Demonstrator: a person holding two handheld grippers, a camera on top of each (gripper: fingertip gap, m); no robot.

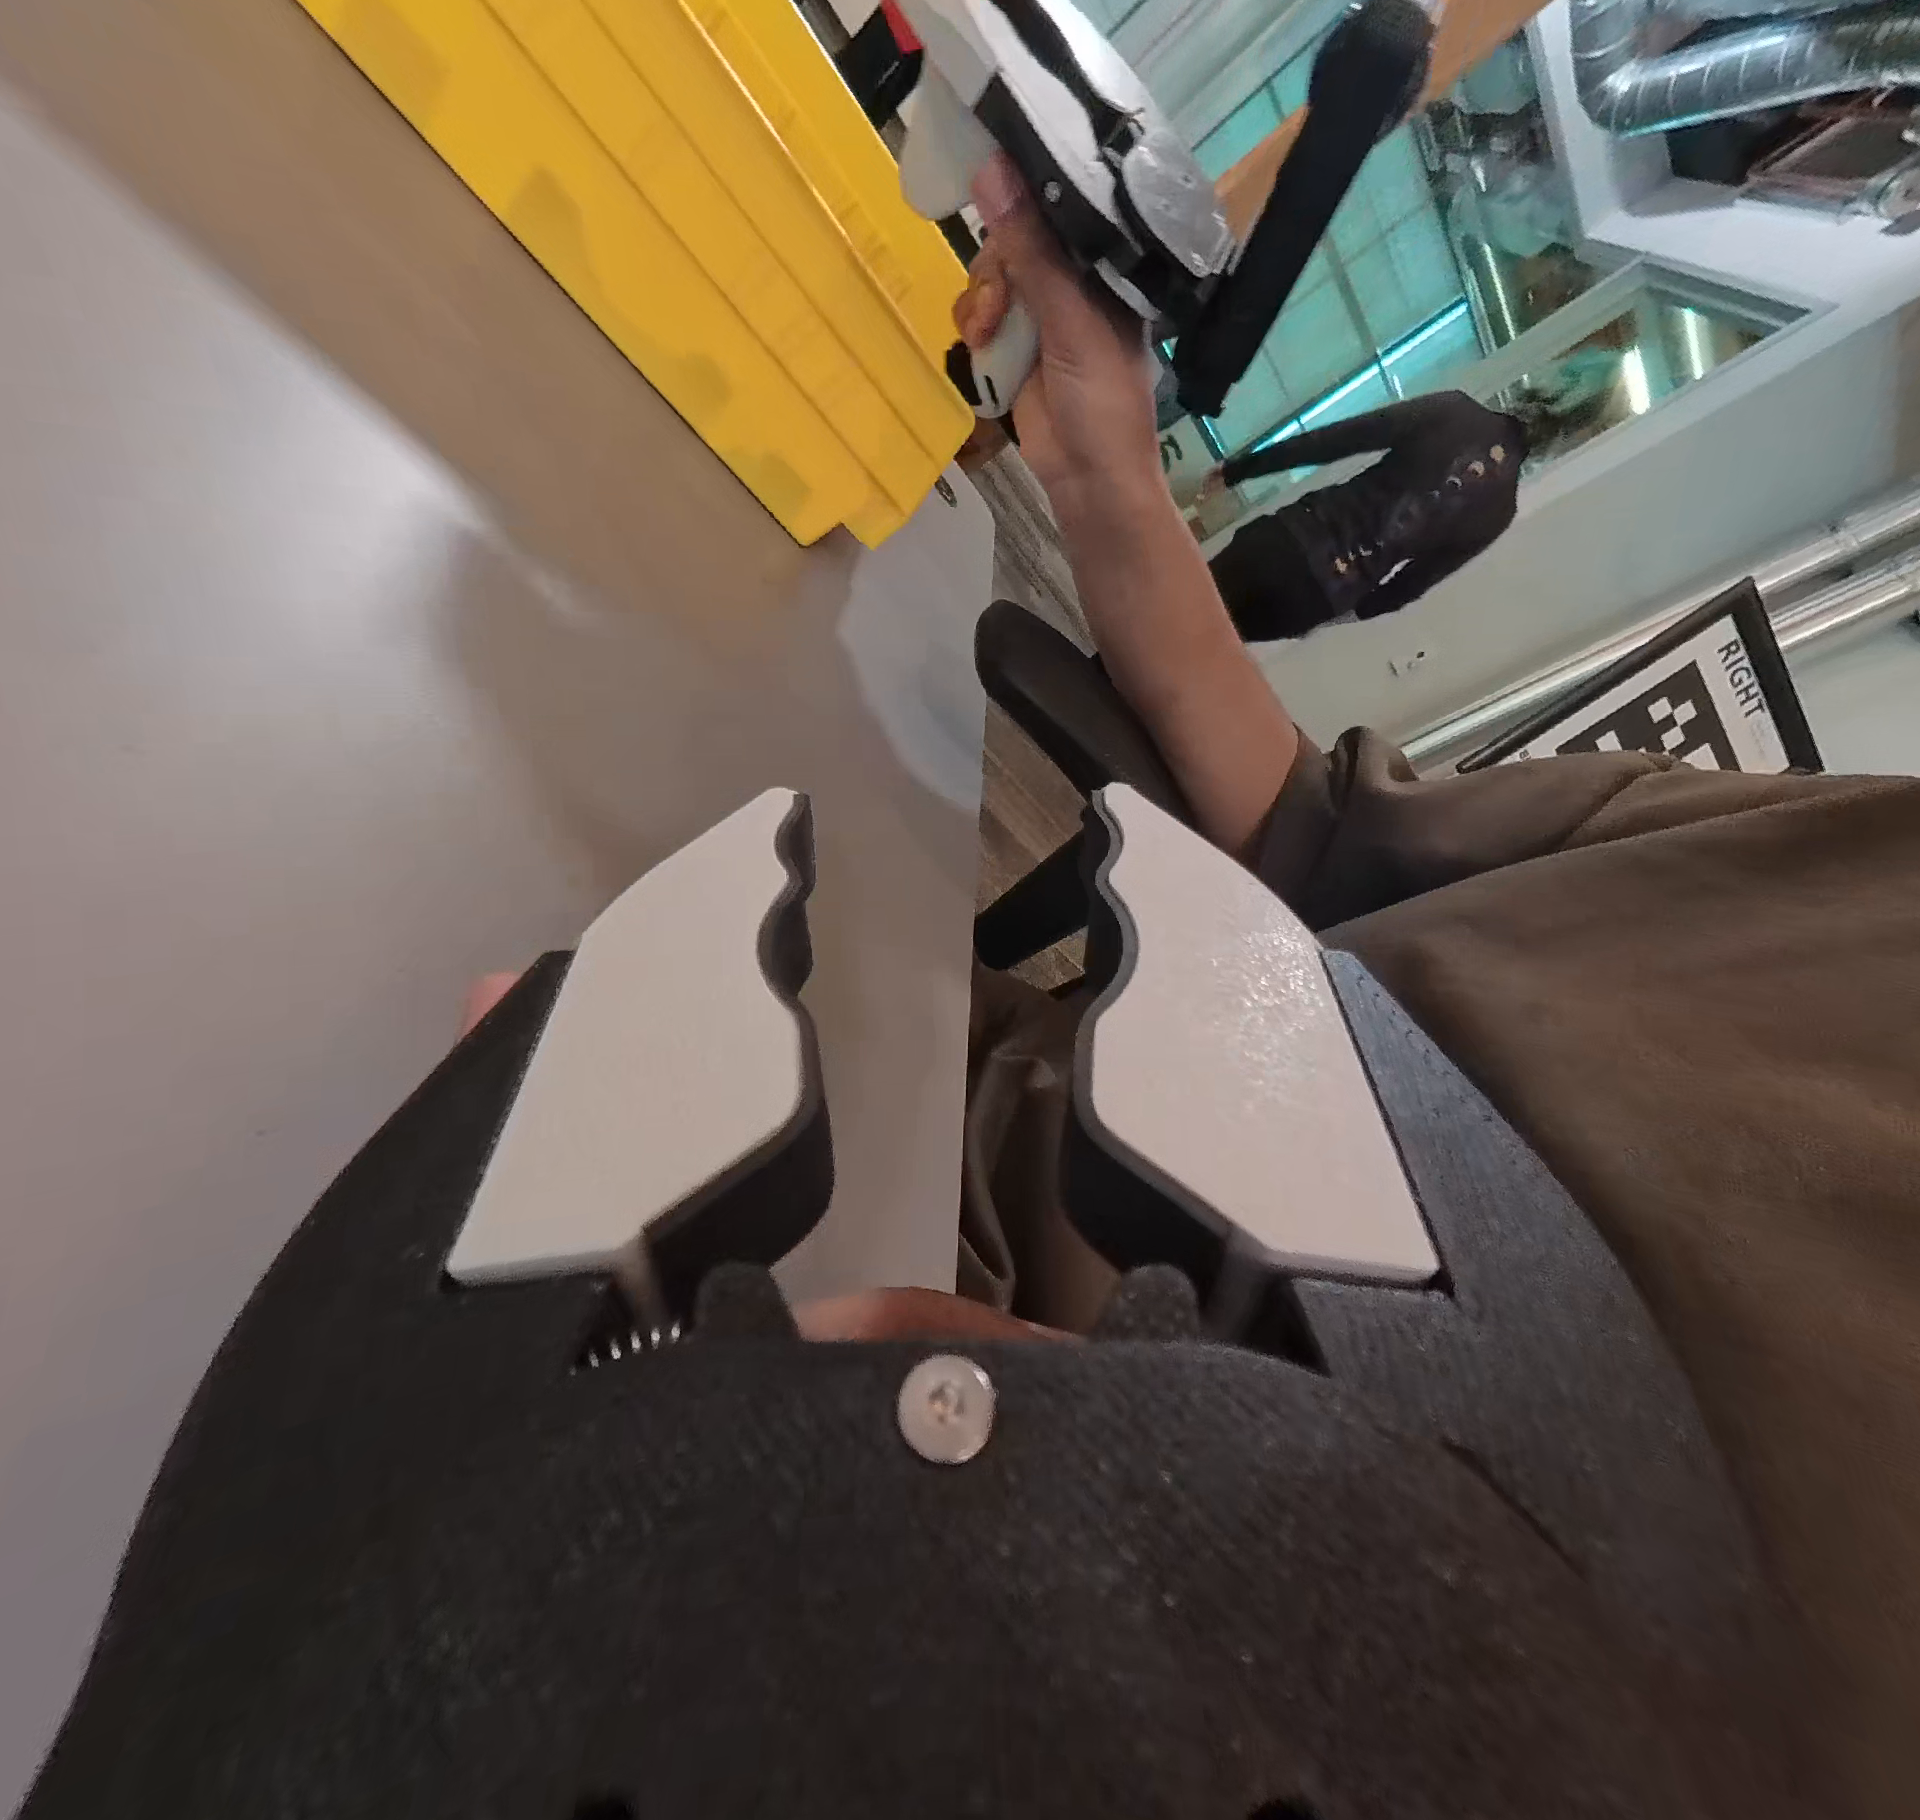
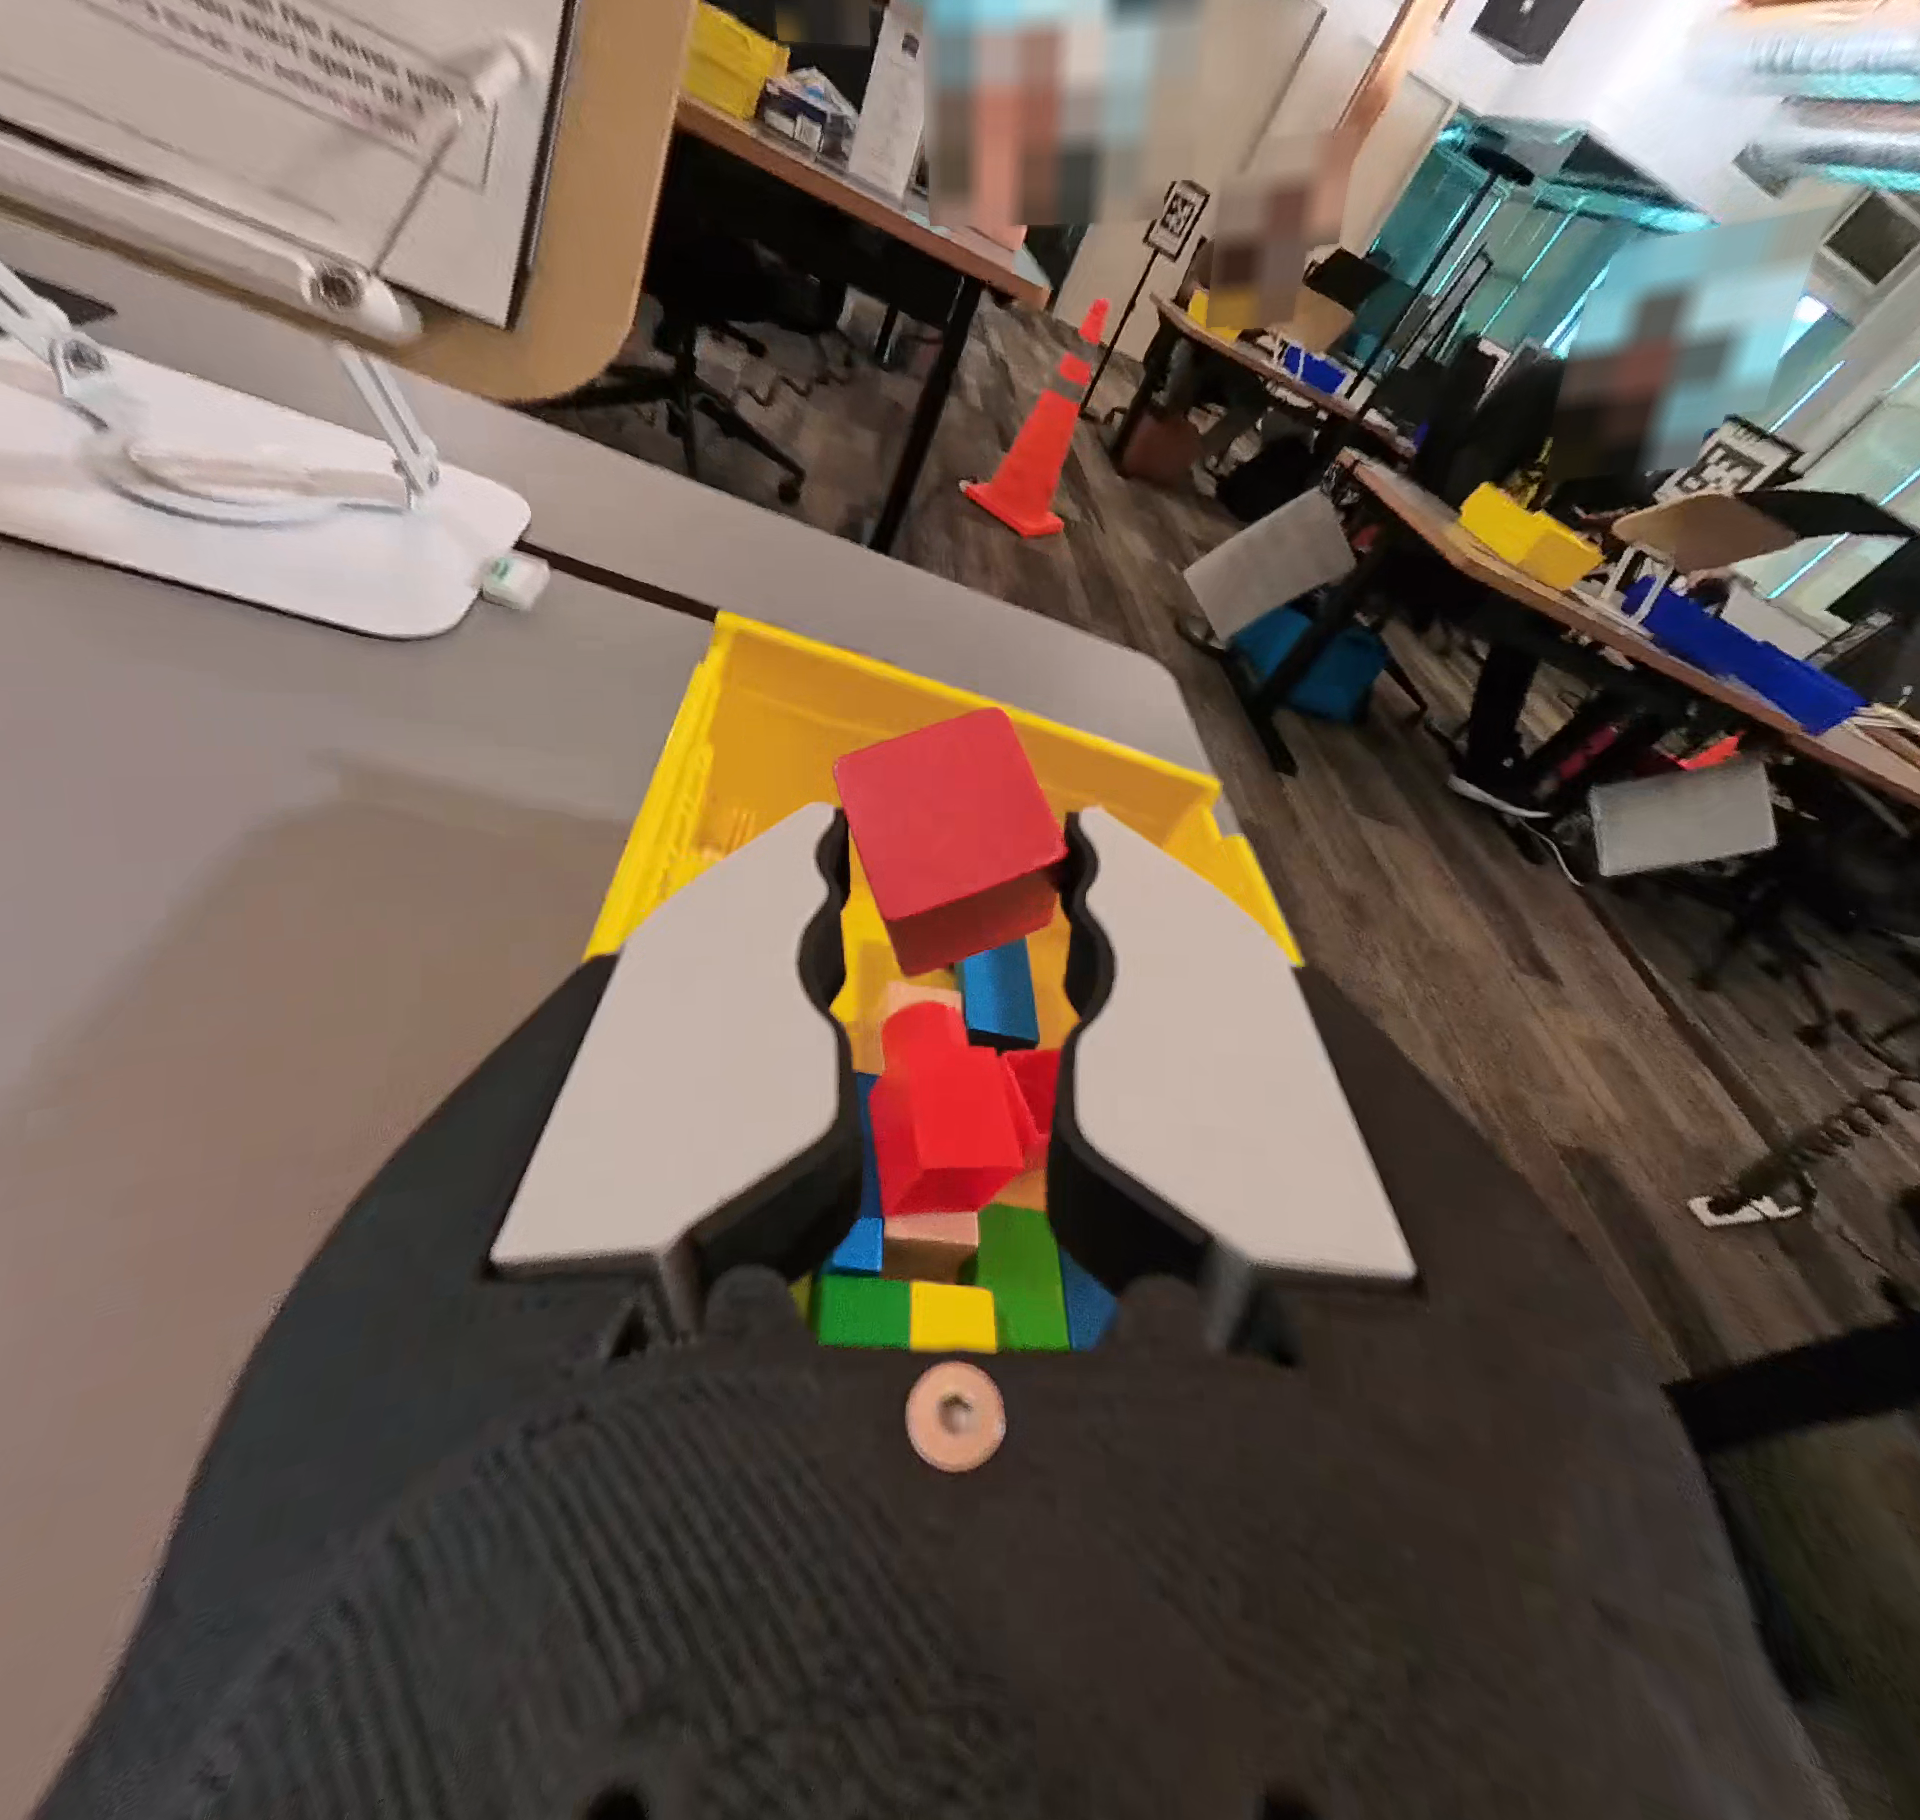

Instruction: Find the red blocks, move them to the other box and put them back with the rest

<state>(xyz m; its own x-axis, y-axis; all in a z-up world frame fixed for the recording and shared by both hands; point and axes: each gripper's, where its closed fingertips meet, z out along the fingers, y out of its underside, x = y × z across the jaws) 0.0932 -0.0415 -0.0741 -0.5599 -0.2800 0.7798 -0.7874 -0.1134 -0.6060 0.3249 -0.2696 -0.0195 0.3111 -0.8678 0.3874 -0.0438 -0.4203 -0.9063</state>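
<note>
While the right gripper [image 2: 951, 835] pinches a red block [image 2: 951, 820] between its fingertips above the yellow box [image 2: 935, 684], mixed red, blue, green and yellow blocks [image 2: 951, 1199] lie heaped inside that box. Off to the side, the left gripper [image 1: 951, 835] hangs with its jaws apart and nothing between them, over the grey table [image 1: 260, 627].

In the right wrist view, the right hand-held gripper [image 2: 951, 871] hides most of the yellow box [image 2: 790, 700]; only its far wall at 12 o'clock and a strip of blocks [image 2: 940, 1282] show. The red block [image 2: 951, 814] covers the bottom behind it. In the left wrist view, the box [image 1: 644, 212] is cut off at 12 o'clock and its inside is hidden.
</note>
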